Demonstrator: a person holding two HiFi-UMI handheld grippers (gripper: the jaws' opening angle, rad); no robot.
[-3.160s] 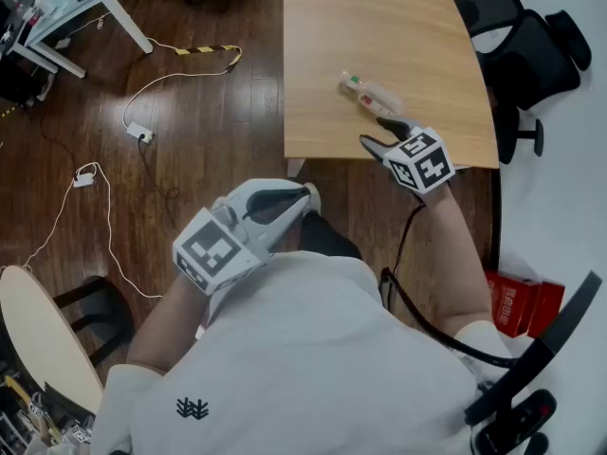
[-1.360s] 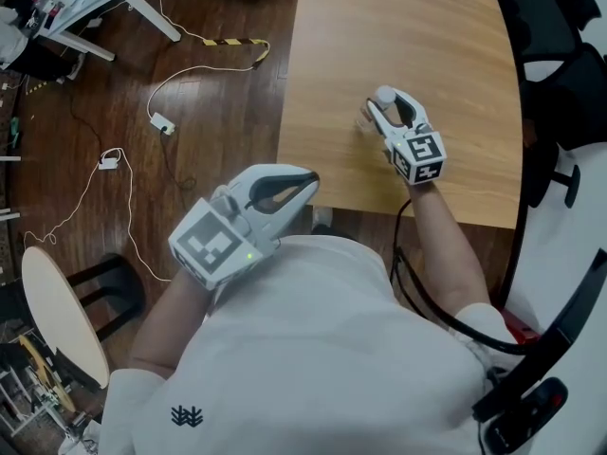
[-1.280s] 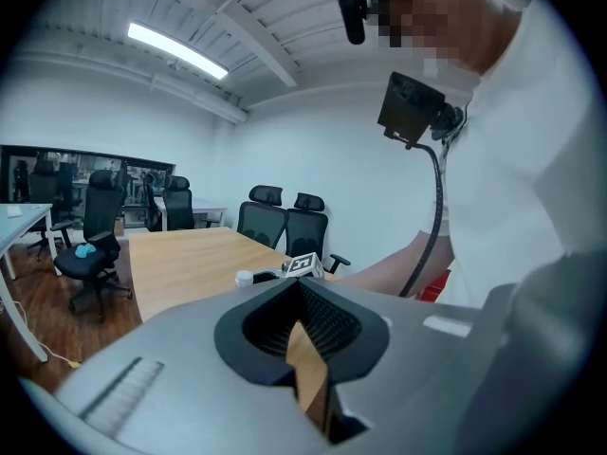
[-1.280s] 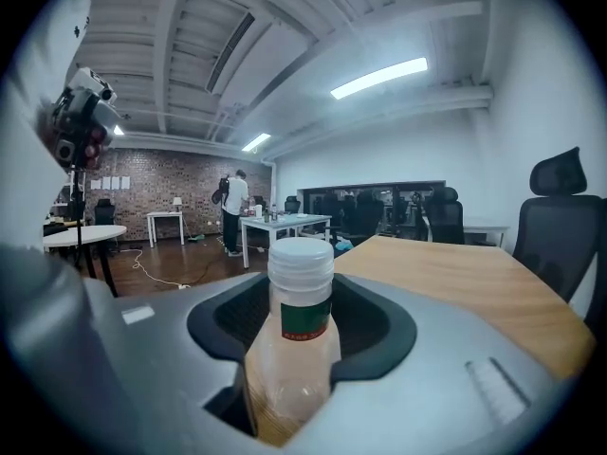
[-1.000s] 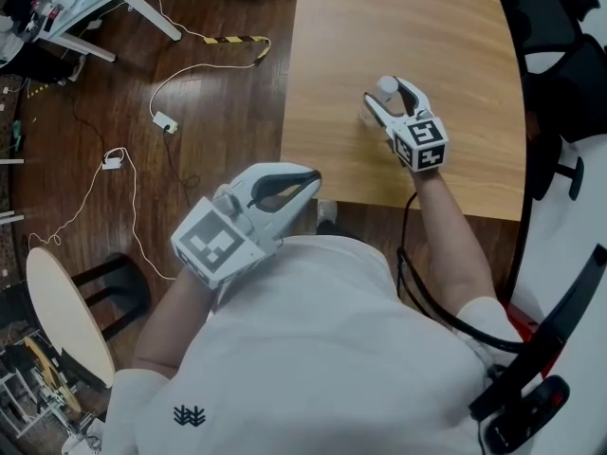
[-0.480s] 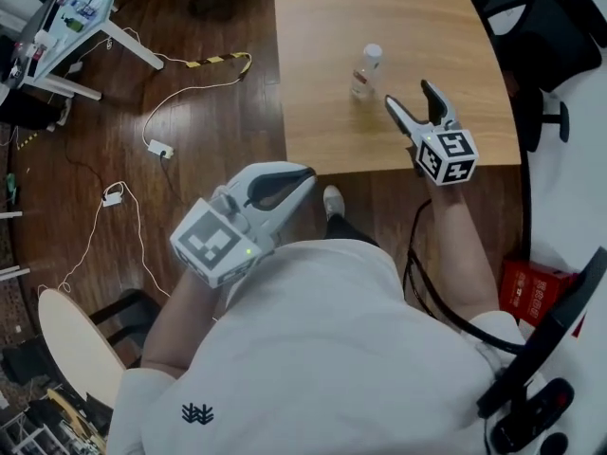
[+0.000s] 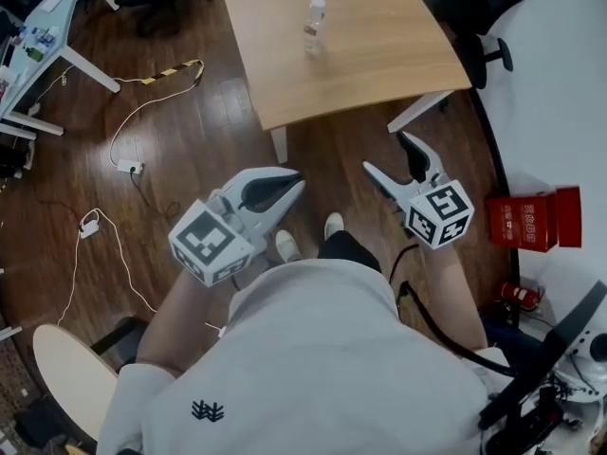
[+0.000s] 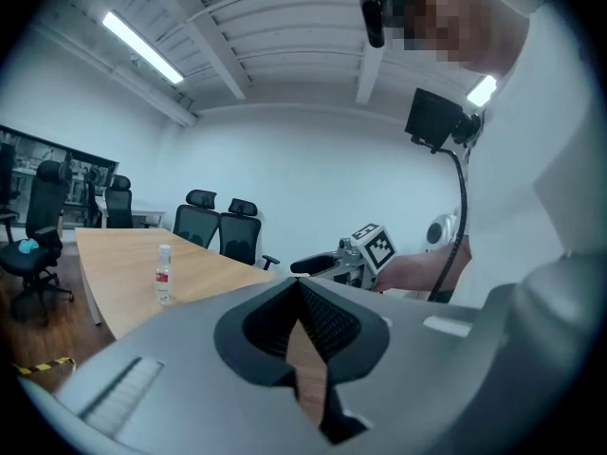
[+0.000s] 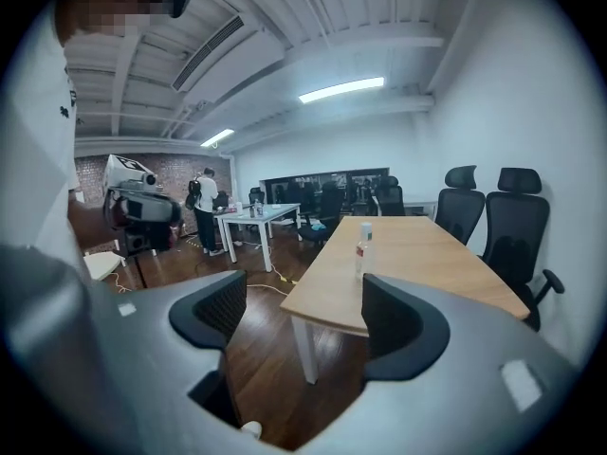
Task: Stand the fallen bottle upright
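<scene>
At far left of the head view a cable [image 7: 133,164] lay on the floor. Next came the left gripper [image 7: 296,182], held over the floor near the person's body, short of the table [image 7: 379,45]. Its own view showed the pads pressed together at the tips, with nothing between them.

The bottle [image 7: 314,27] stood upright on the table, cap up, nearer the left edge than the right and back from the near edge. Nothing touched it, and both grippers were well apart from it. So the task looked done: the bottle was on its base and released, and I judged that nothing was left but to keep clear of it.

The right gripper [image 7: 386,155] hung over the floor beyond the table's near right corner. Its jaws were opening and stood wide, with only floor and a table leg seen through the gap. At far right a red box [image 7: 531,221] sat on the floor.

Only the head view showed the cable, the box and the bottle's place on the table. The left gripper view alone showed the right gripper side-on, with chairs [image 8: 216,227] behind the table. The right gripper view alone showed a distant person [image 9: 206,221] at a white desk [image 9: 251,218].
</scene>
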